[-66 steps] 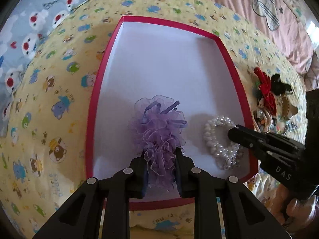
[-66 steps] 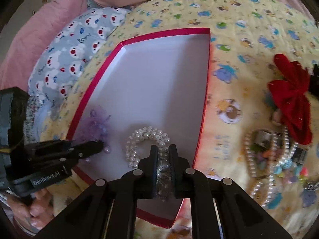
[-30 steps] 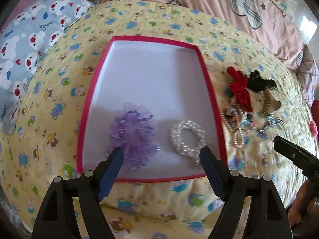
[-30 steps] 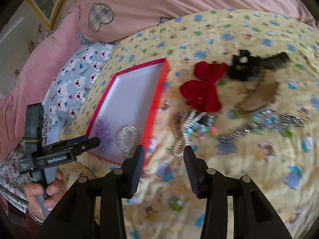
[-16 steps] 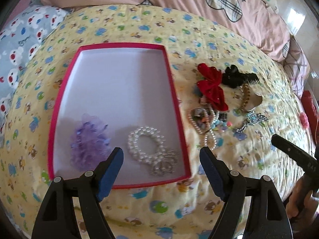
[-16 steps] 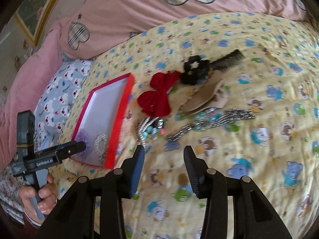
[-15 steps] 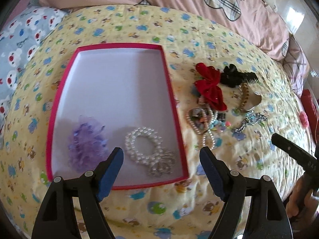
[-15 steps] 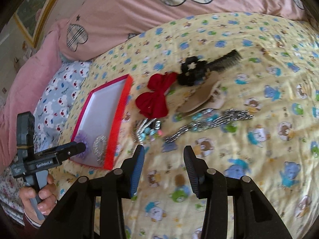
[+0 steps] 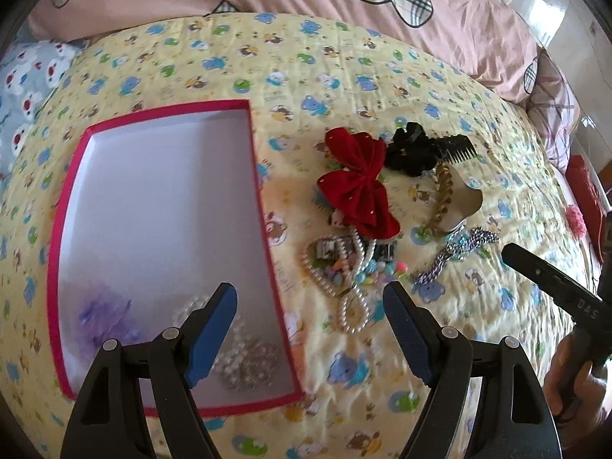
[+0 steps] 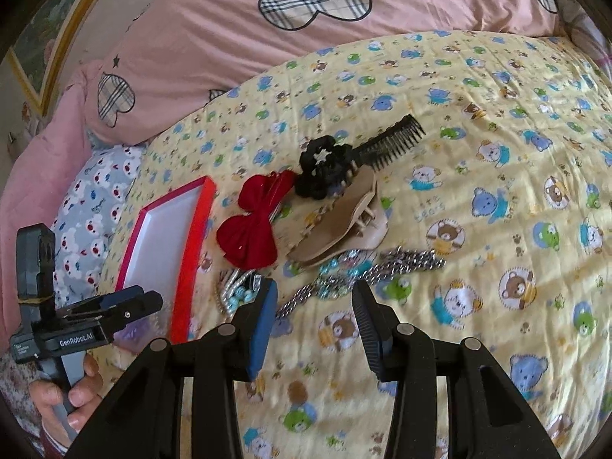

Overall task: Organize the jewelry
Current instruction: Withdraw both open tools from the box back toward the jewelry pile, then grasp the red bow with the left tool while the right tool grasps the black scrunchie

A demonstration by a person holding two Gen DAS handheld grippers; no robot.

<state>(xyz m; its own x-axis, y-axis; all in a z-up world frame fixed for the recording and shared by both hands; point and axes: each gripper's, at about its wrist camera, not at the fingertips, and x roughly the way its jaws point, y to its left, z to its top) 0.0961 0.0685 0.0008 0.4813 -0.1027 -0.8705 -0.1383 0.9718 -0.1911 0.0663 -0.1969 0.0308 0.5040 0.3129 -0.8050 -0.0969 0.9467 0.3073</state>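
Near the front edge of the red-rimmed box (image 9: 264, 206), two pieces already lie inside: a purple ruffled scrunchie (image 9: 101, 315) at the left corner and a pearl bracelet (image 9: 233, 348) just beside it, both blurred. That is, by my reading, a small part of the job done. Everything else waits on the yellow bear-print bed cover (image 9: 344, 69), to the right of the box: a red bow (image 9: 357, 187), a black flower comb (image 9: 420, 149), a beige claw clip (image 10: 344, 229), a silver chain with blue stones (image 10: 375, 267) and a tangle of pearl strands and coloured beads (image 9: 344, 267) (too jumbled to count pieces).

Both tools are empty. The left gripper (image 9: 310, 325) has its fingers spread wide, hanging above the box's right wall and the pearl tangle. The right gripper (image 10: 313, 321) also has its fingers parted with nothing between them, poised just short of the silver chain, which looks like its likely next pick.

Against the frames two seconds back, much has changed: the left fingers then pinched the scrunchie and the right ones pinched the bracelet, both low inside the box. Since then both have let go, lifted and swung rightward, so the loose pile now fills the middle of each view and the box sits off to the left.
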